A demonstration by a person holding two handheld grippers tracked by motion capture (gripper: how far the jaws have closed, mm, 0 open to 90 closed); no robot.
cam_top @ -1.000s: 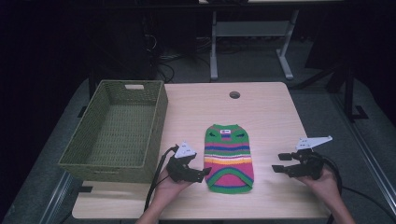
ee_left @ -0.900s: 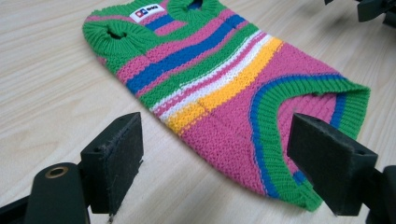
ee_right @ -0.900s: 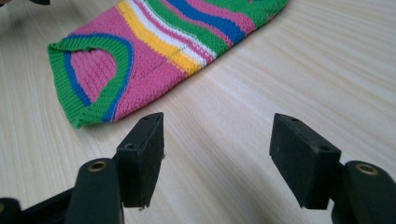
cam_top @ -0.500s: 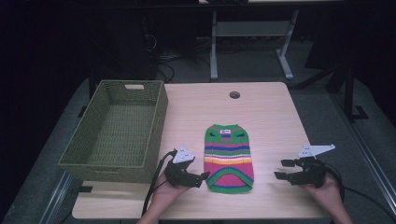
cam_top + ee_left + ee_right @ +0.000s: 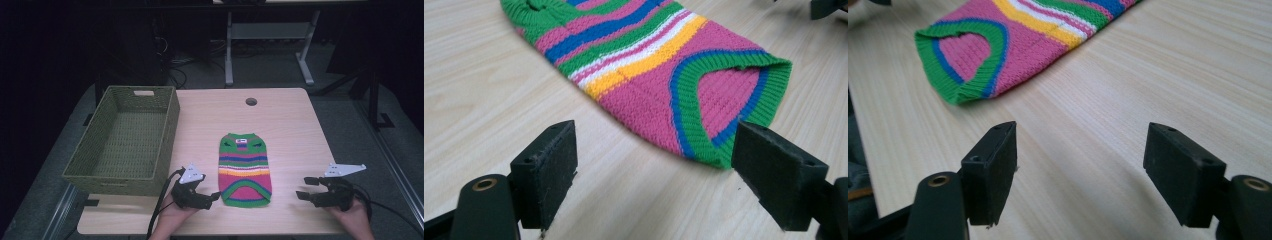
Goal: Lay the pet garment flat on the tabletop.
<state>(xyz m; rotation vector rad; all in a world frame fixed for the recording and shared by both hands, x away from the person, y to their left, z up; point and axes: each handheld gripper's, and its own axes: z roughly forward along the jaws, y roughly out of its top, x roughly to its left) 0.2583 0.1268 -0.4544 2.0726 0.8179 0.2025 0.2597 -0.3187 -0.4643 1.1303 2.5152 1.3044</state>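
A small striped knit sweater [image 5: 244, 170] in pink, green, blue, yellow and white lies flat on the wooden table [image 5: 285, 130], hem toward the person. My left gripper [image 5: 212, 197] rests low just left of the hem, jaws open, with the hem's corner [image 5: 724, 155] close ahead of its pads and nothing between them. My right gripper [image 5: 302, 189] sits to the right of the sweater [image 5: 998, 50], a gap of bare wood between them. Its jaws have just been opening and stand wide with only table between them.
A green woven basket [image 5: 127, 140] stands on the left half of the table, its near wall just behind the left gripper. A round cable hole [image 5: 251, 101] sits near the far edge. The table's front edge runs close under both hands.
Both hands have drawn back toward the front edge and a little lower. The right gripper's jaws stand wider than before. The sweater has not moved.
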